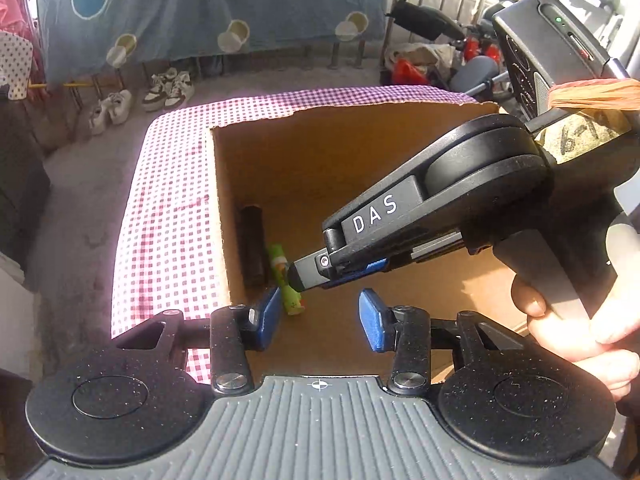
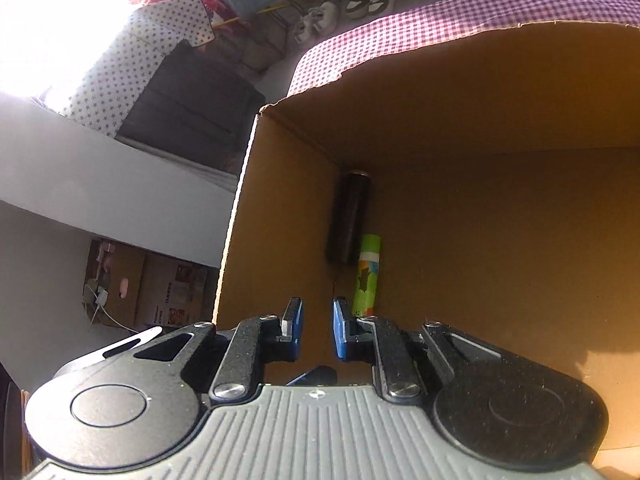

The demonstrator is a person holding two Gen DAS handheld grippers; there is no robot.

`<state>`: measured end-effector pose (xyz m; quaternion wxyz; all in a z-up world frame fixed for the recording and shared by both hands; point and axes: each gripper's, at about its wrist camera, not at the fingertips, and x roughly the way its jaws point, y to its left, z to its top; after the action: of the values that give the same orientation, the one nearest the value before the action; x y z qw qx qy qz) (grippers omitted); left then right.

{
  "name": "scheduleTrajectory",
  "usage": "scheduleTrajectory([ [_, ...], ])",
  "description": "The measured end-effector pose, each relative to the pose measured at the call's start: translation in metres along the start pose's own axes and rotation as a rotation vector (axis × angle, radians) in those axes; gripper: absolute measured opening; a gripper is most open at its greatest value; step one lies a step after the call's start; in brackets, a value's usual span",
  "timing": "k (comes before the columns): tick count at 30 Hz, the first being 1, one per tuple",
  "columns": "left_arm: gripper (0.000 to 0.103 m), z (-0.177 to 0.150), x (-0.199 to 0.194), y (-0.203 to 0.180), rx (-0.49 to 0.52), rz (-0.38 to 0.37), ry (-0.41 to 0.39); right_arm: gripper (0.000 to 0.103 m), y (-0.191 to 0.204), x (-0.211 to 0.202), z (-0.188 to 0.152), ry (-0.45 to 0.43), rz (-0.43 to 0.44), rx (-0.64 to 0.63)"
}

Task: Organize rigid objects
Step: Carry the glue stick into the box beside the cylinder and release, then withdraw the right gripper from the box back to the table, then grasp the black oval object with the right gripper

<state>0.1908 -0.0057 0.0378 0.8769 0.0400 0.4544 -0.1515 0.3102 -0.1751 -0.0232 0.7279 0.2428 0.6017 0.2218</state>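
An open cardboard box (image 1: 320,152) (image 2: 480,80) stands on a red-checked cloth (image 1: 168,220) (image 2: 440,12). On its floor, along the left wall, lie a black cylinder (image 1: 252,244) (image 2: 350,216) and a green patterned tube (image 1: 290,300) (image 2: 366,276), side by side. My left gripper (image 1: 320,318) hangs over the box's near edge, open, with nothing between its blue pads. My right gripper (image 1: 296,278) (image 2: 318,328) reaches down into the box from the right, its tip just above the green tube. Its pads stand almost together and nothing is between them.
A person's hand (image 1: 580,328) holds the right gripper's handle at the right. Beyond the table are shoes (image 1: 168,88) on the floor, a hanging blue dotted sheet (image 1: 200,8) and parked bikes (image 1: 440,24). Another cardboard box (image 2: 160,292) sits on the floor to the left.
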Motion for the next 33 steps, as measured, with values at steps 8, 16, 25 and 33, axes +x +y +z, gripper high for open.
scheduleTrajectory([
  [8,0.047,-0.011,-0.055,-0.008,0.015,-0.029,-0.135,0.018,0.006,-0.075,-0.033,-0.14,0.085,-0.052],
  [16,0.056,-0.042,-0.107,-0.036,0.077,-0.143,-0.228,0.019,-0.011,-0.195,-0.139,-0.38,0.169,-0.098],
  [25,0.057,-0.101,-0.075,-0.095,0.164,-0.298,-0.108,0.028,-0.077,-0.188,-0.255,-0.472,0.0,0.027],
  [33,0.05,-0.136,-0.012,-0.152,0.278,-0.269,0.03,0.028,-0.119,-0.134,-0.273,-0.391,-0.084,0.127],
])
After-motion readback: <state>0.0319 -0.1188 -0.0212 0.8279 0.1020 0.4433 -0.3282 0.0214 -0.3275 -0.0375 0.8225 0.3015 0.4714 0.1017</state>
